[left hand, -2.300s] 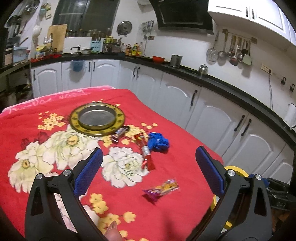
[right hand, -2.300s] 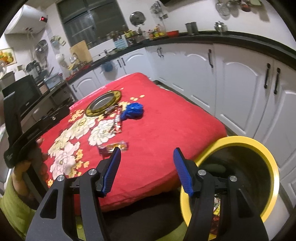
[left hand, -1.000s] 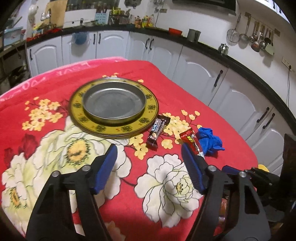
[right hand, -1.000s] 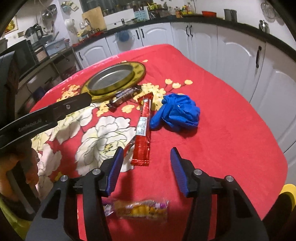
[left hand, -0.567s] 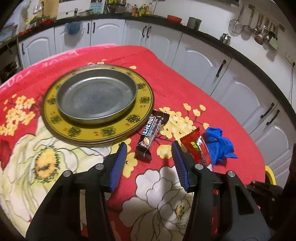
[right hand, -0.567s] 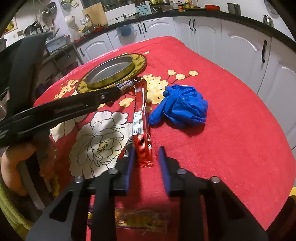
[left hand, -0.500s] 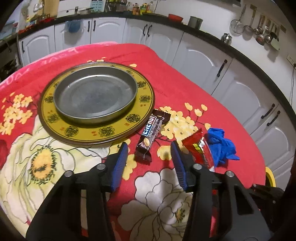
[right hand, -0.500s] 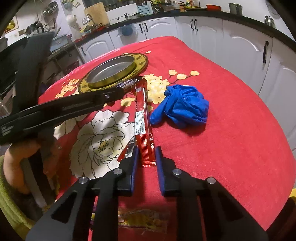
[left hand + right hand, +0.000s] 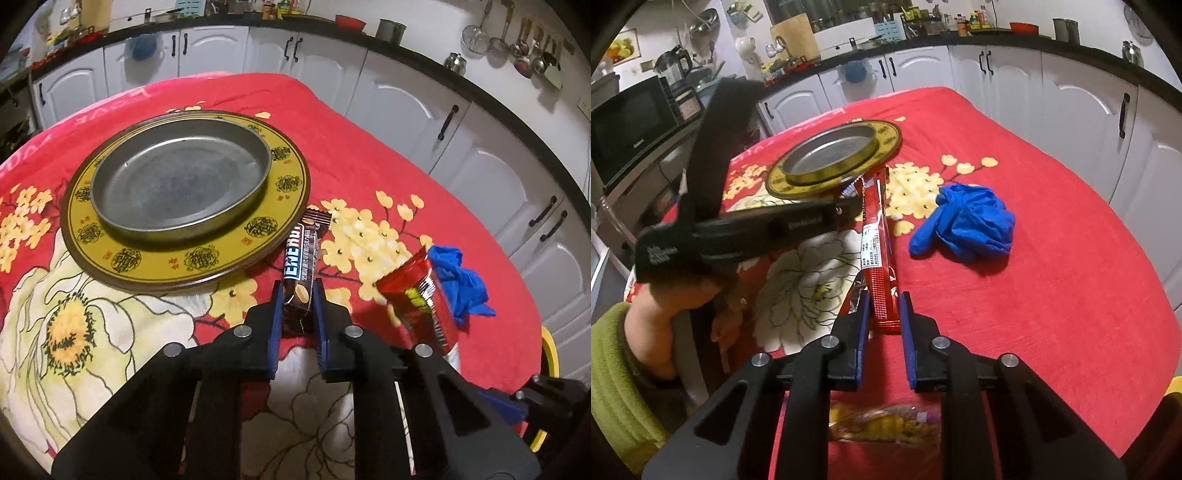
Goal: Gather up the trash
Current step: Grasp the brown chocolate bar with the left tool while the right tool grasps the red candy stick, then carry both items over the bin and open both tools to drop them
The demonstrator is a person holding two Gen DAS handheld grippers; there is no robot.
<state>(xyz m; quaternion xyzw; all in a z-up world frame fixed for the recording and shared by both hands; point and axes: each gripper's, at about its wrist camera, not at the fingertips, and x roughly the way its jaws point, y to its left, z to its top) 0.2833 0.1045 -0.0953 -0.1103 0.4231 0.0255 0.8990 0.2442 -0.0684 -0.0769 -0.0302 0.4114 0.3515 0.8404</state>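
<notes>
Fingers of the left gripper (image 9: 298, 295) pinch the brown candy bar (image 9: 301, 264), those of the right gripper (image 9: 882, 306) the red wrapper (image 9: 877, 251); lift each straight up, grip held firm.

Black tongs (image 9: 297, 291) with blue pads, silver screws; green ribbed sleeve (image 9: 613, 373).

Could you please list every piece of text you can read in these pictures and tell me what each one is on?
"ENERGY", last letters uncertain: dark snack bar in the left gripper.
White label on the red wrapper in the right gripper: too small.
Gripper lettering, microwave brand, plate symbols: unreadable.
</notes>
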